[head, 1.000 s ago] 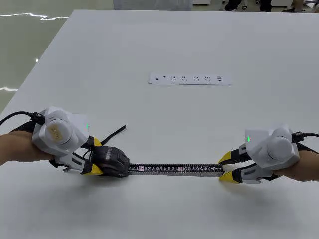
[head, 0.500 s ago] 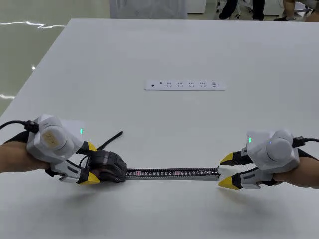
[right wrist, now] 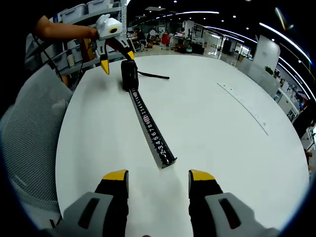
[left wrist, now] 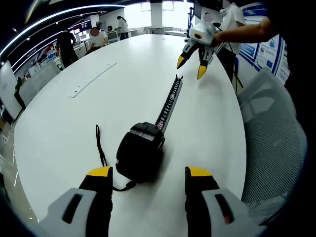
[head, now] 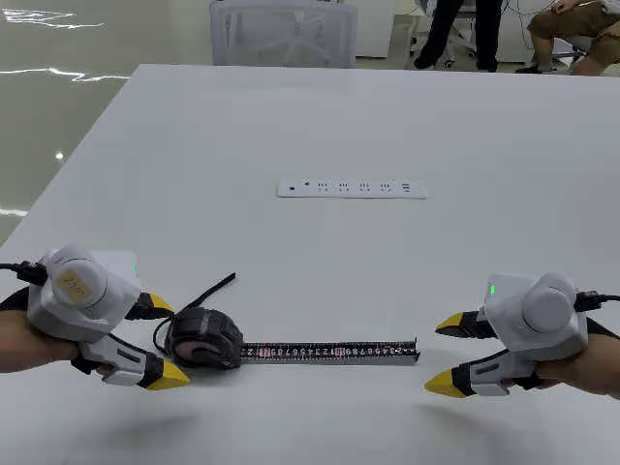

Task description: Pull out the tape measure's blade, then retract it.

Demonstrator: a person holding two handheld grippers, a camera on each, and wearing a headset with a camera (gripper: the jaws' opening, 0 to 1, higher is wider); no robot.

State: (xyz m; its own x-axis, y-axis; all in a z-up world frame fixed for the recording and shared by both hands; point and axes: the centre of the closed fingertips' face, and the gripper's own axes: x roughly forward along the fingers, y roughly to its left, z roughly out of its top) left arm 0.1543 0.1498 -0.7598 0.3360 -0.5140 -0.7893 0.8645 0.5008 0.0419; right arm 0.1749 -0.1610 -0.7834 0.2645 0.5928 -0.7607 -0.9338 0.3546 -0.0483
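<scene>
left tongs (head: 167, 339) wide, empty, near tape measure (head: 203, 338) | right tongs (head: 443, 354) wide, empty, near blade (head: 329, 352) tip | risk: tape measure, unheld, may skid as blade retracts

One tape measure (head: 203, 339), one power strip (head: 351, 188) at twelve o'clock, one chair (head: 284, 34) beyond, one table (head: 291, 116), two grippers: left gripper (head: 167, 339), right gripper (head: 436, 356).
</scene>
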